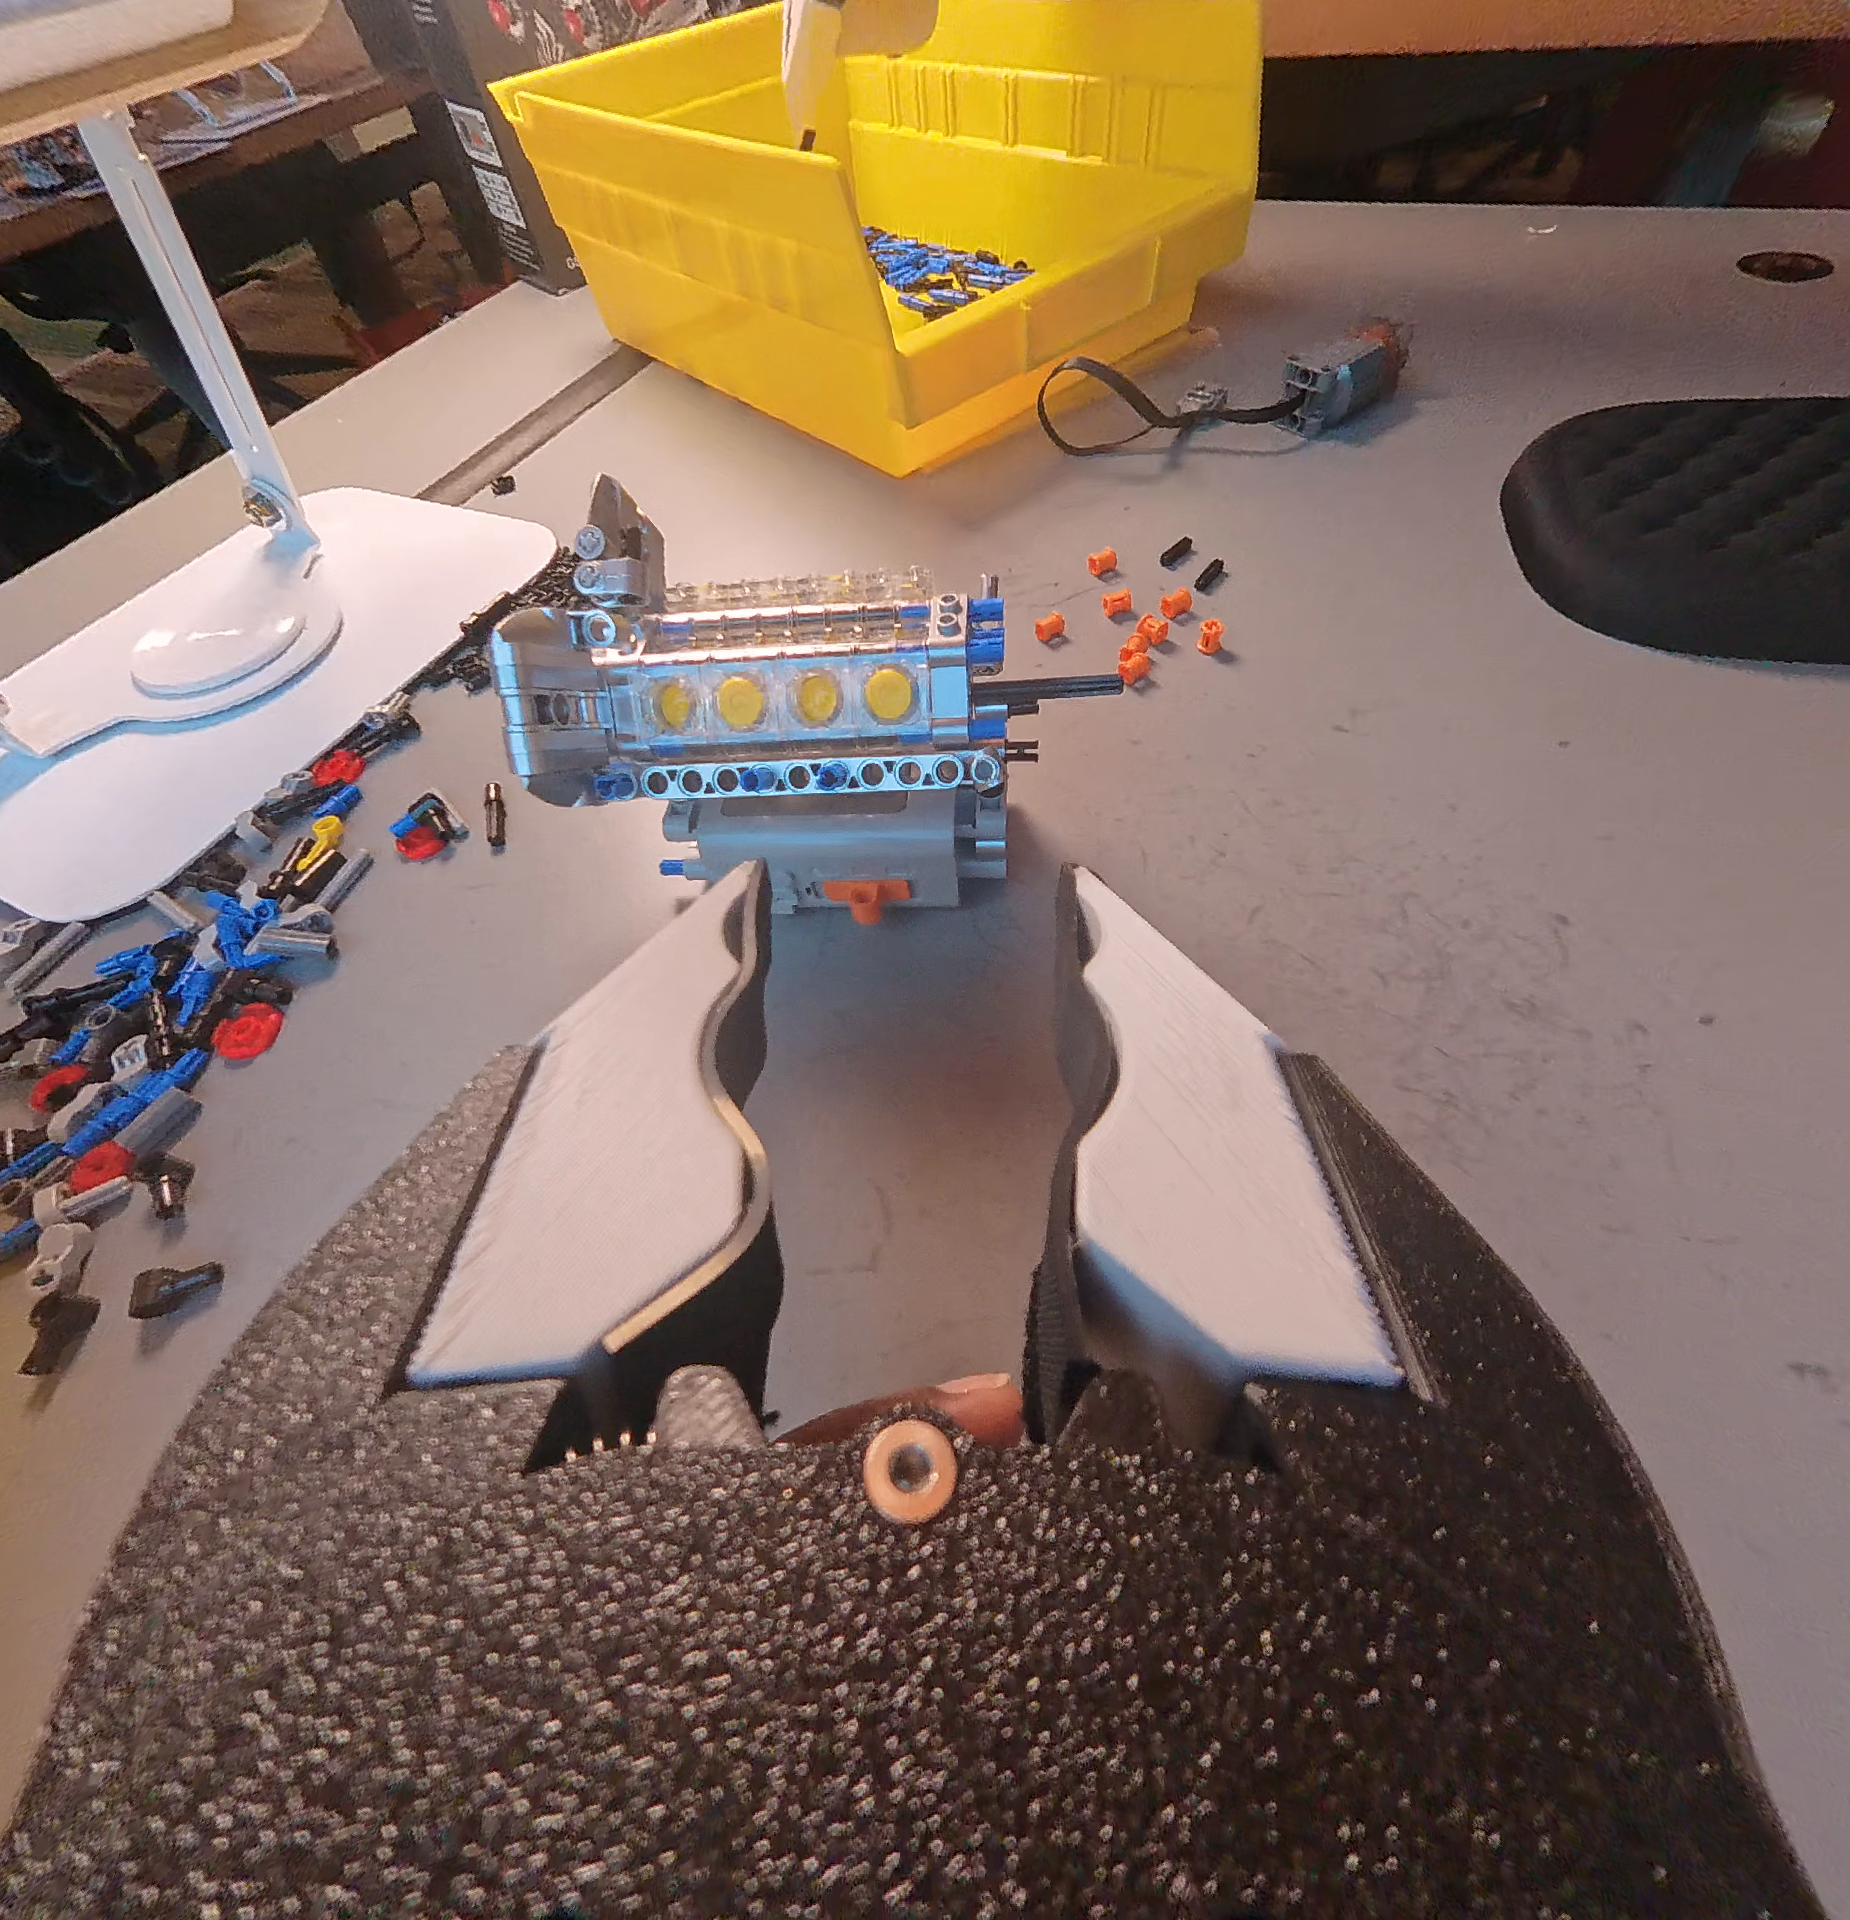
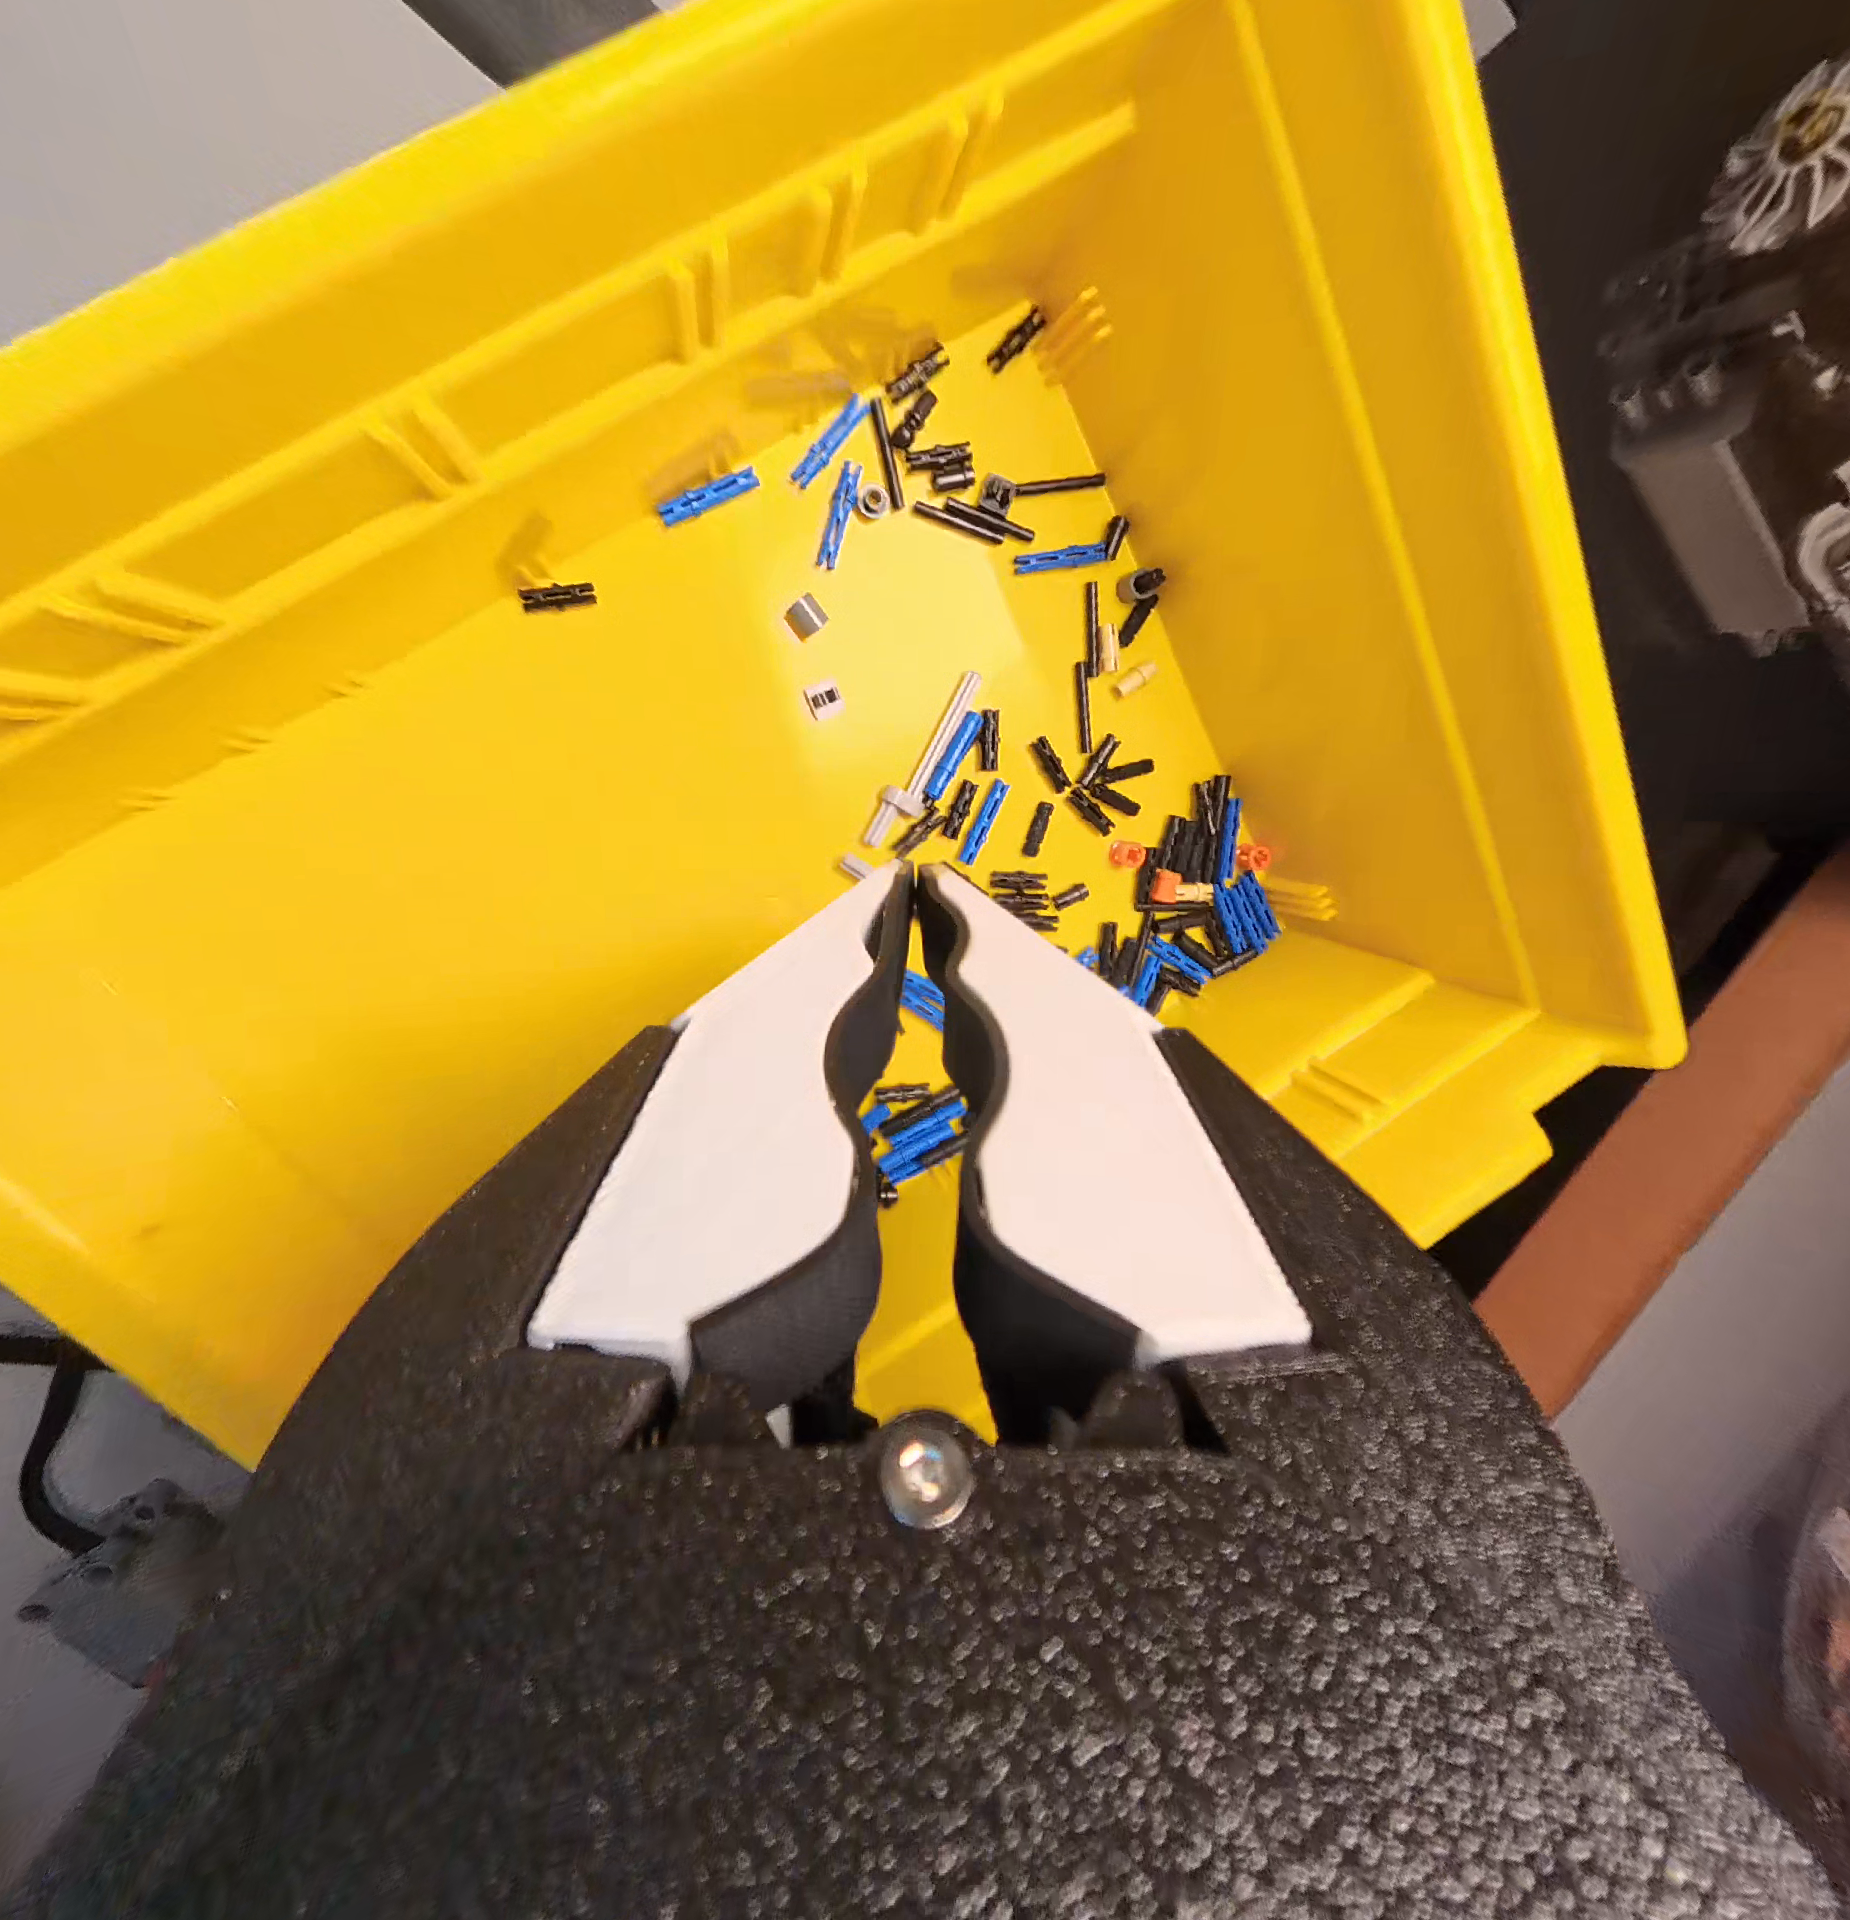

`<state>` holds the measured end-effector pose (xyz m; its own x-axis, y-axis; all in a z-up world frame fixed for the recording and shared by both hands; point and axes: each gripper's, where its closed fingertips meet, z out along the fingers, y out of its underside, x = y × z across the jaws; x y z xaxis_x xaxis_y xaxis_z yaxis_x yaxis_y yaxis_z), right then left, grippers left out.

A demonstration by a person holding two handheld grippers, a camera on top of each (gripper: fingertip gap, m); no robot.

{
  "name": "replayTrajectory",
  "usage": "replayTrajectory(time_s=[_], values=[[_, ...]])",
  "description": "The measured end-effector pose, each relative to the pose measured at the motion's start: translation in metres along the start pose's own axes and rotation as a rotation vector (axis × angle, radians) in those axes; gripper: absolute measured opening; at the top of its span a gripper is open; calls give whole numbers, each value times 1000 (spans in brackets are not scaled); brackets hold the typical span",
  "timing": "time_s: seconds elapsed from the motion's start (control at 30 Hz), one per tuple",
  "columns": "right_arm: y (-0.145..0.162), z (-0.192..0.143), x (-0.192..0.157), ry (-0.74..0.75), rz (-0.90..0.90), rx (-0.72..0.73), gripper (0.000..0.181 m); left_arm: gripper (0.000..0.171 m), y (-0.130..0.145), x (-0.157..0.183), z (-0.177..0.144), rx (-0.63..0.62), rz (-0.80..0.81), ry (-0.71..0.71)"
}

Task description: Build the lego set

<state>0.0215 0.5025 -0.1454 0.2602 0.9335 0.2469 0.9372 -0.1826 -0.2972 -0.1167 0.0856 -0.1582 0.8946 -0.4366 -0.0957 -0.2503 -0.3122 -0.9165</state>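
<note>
Two grippers. Left gripper [image 1: 910, 883]: jaws wide, empty, just short of brick-built engine model [image 1: 755, 707] at 12 o'clock on grey table [image 1: 1420, 1039]. Orange bushes [image 1: 1139, 634] at model's 3 o'clock; loose blue/black/red parts [image 1: 152, 1018] at 8 o'clock beside white lamp base [image 1: 173, 707]. Black pad [image 1: 1710, 520] at 2 o'clock; grey motor w/ cable [image 1: 1326, 384] near yellow bin [image 1: 879, 260]. Right gripper [image 2: 913, 871]: jaws nearly closed, tips inside bin [image 2: 381, 831] above blue and black pins [image 2: 1191, 904]; can't tell if anything pinched. Dark box behind bin; no legible writing
</note>
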Motion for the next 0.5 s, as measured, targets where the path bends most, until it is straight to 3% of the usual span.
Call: replayTrajectory(time_s=[0.2,0.5], values=[[20,40,33,39,136,-149,7,53,3,4,2,-18,67,-26],[26,65,33,2,189,-247,6,54,4,3,1,-22,61,-22]])
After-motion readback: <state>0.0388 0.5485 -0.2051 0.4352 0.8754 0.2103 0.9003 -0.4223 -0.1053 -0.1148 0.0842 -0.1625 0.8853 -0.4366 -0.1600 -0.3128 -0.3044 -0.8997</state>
